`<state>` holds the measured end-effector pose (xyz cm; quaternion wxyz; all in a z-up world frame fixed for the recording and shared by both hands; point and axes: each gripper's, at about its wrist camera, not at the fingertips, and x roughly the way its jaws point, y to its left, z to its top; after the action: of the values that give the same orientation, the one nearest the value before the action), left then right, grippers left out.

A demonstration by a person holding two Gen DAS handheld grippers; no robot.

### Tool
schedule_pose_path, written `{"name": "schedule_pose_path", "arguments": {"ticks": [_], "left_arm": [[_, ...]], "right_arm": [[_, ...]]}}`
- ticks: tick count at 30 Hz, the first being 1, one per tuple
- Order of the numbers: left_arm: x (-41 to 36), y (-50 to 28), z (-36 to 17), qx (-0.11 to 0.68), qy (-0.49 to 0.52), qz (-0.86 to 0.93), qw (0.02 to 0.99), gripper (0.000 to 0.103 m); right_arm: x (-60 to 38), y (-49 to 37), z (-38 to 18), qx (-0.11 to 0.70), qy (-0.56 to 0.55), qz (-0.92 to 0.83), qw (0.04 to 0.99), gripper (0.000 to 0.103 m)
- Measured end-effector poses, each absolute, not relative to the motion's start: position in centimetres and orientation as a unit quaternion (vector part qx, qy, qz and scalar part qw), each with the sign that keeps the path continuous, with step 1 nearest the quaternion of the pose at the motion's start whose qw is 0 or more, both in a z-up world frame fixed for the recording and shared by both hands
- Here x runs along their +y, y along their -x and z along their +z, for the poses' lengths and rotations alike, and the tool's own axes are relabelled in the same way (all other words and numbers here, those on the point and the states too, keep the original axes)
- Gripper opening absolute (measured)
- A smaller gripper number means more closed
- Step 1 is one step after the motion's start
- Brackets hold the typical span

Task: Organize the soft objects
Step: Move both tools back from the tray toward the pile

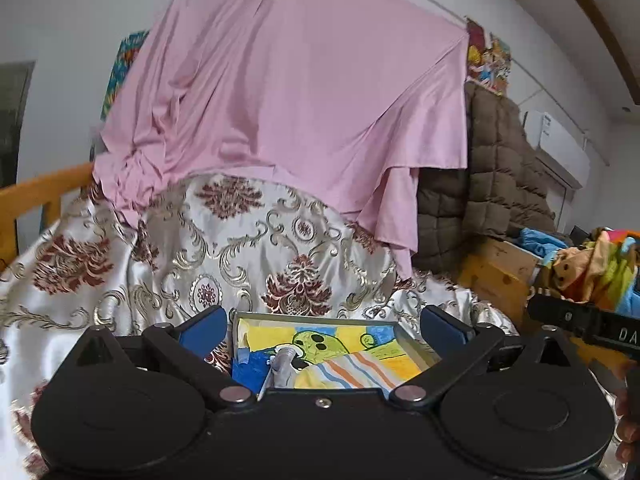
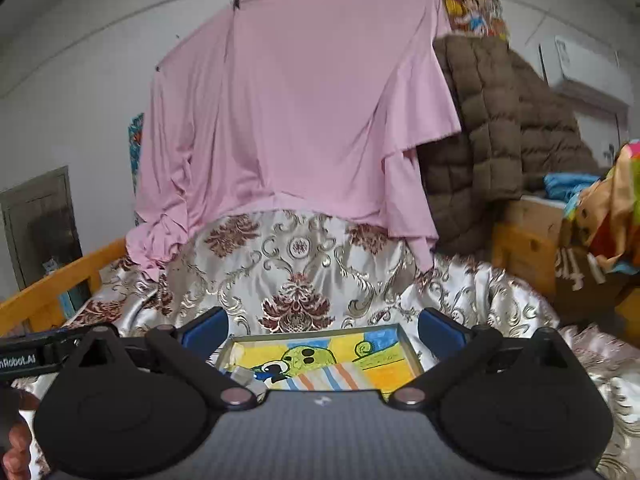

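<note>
Both grippers hang with jaws spread wide and nothing between the blue pads. The left gripper (image 1: 322, 330) and the right gripper (image 2: 323, 330) each point at one shallow metal tray (image 1: 416, 346) lined with a bright cartoon drawing, lying on the floral satin bedspread (image 1: 120, 264). In the tray, at seven o'clock, lies one grey tube-like object (image 1: 282, 364); what it is I cannot tell. One pink sheet (image 1: 288, 92) hangs at twelve o'clock, its hem resting on the bedspread. One brown quilted jacket (image 1: 496, 160) hangs at two o'clock beside it. At three o'clock sits a heap of colourful soft toys (image 1: 600, 268), uncountable from here, over a cardboard box (image 1: 496, 272).
</note>
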<state>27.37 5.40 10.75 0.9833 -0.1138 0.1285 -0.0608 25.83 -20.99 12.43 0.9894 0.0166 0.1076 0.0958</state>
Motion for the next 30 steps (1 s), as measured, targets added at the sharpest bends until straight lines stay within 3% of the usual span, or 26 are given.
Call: {"name": "schedule_pose_path", "arguments": {"ticks": [15, 30], "left_arm": [[3.2, -14.7, 8.8, 0.110, 0.091, -0.025, 0.989, 0.102], [3.6, -8.6, 4.6, 0.131, 0.072, -0.031, 0.988, 0.102]], "right_arm": [[-20.1, -12.8, 9.6, 0.079, 0.028, 0.062, 0.995, 0.103], [-19.7, -7.7, 5.2, 0.098, 0.032, 0.054, 0.993, 0.103]]}}
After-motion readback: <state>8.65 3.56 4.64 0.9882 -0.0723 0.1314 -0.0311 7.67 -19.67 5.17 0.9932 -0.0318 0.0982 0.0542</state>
